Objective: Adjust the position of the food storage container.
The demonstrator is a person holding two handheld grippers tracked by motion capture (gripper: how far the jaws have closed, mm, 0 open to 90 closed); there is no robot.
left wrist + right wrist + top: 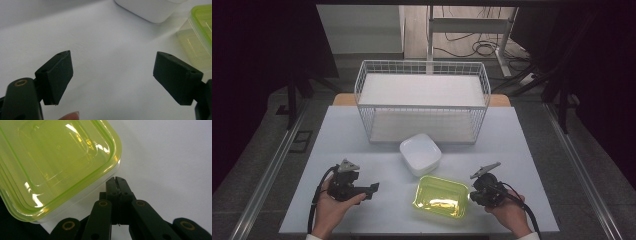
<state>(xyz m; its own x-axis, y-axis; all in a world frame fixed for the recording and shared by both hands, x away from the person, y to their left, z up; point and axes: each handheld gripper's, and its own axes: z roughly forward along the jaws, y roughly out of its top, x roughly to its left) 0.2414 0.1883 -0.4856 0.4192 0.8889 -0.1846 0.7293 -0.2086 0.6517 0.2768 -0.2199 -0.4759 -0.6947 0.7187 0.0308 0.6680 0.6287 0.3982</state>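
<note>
A clear box with a yellow-green lid [441, 196] lies near the table's front edge, right of the middle. My right gripper [471, 196] is at its right side, held in a hand. In the right gripper view the gripper [116, 180] is shut with nothing between its jaws, its tips right at the corner of the box [50, 162]; I cannot tell whether they touch it. My left gripper [372, 191] rests in a hand at the front left, pointing right. It [112, 75] stands open over bare table, with the green-lidded box [197, 37] farther off.
A white square tub [420, 153] [150, 10] sits just behind the green-lidded box. A white wire basket [422, 100] with a white board in it spans the back of the pale table [337, 145]. Dark floor and rails flank the table.
</note>
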